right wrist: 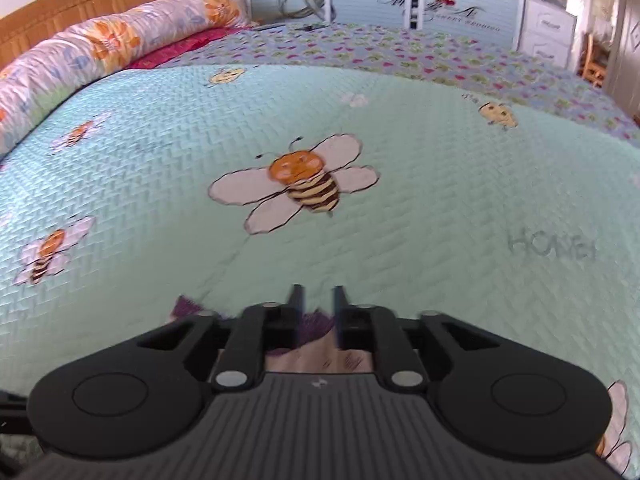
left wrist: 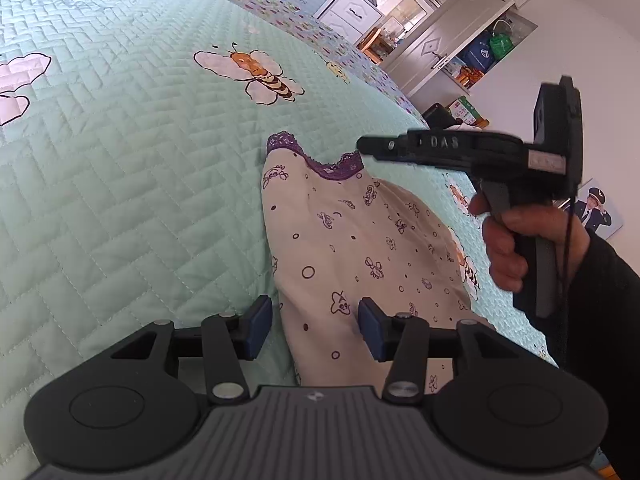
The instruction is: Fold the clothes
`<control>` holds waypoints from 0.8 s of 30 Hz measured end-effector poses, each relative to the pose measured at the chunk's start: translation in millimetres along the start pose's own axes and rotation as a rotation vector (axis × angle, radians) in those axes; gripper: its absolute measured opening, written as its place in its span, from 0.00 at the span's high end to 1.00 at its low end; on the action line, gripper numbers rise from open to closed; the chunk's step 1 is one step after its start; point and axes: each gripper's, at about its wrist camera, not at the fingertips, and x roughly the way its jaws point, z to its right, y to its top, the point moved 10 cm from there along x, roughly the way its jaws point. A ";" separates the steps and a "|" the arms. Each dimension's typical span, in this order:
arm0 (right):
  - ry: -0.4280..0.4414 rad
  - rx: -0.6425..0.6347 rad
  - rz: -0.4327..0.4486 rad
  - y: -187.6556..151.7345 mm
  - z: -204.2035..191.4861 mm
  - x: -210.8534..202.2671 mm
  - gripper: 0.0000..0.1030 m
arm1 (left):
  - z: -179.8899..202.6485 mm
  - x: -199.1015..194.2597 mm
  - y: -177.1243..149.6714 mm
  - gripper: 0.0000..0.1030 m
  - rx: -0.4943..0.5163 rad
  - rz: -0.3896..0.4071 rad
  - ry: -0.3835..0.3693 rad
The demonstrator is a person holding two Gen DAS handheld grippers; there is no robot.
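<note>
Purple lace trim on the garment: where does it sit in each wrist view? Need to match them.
Left wrist: purple lace trim is just right of centre, along the far edge of the garment, by the tip of the right gripper.
Right wrist: low centre, blurred, showing under and between the fingers.
Shared landmark: large bee printed on the green quilt, beyond the trim in both views.

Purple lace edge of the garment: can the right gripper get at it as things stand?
Probably yes. The right gripper hangs just above the purple lace edge of the garment, jaws slightly apart, nothing between, only bedspread beyond.
</note>
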 end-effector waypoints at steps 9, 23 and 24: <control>-0.011 0.203 0.091 11.8 39.4 -12.7 0.72 | 19.2 -26.7 10.2 0.51 0.052 0.046 0.008; -0.008 0.346 0.092 -49.3 90.3 -60.0 0.70 | 21.3 30.5 45.3 0.57 0.050 -0.032 0.024; 0.029 0.340 0.093 -53.1 83.5 -63.1 0.64 | 20.3 26.5 47.5 0.53 0.043 -0.019 0.023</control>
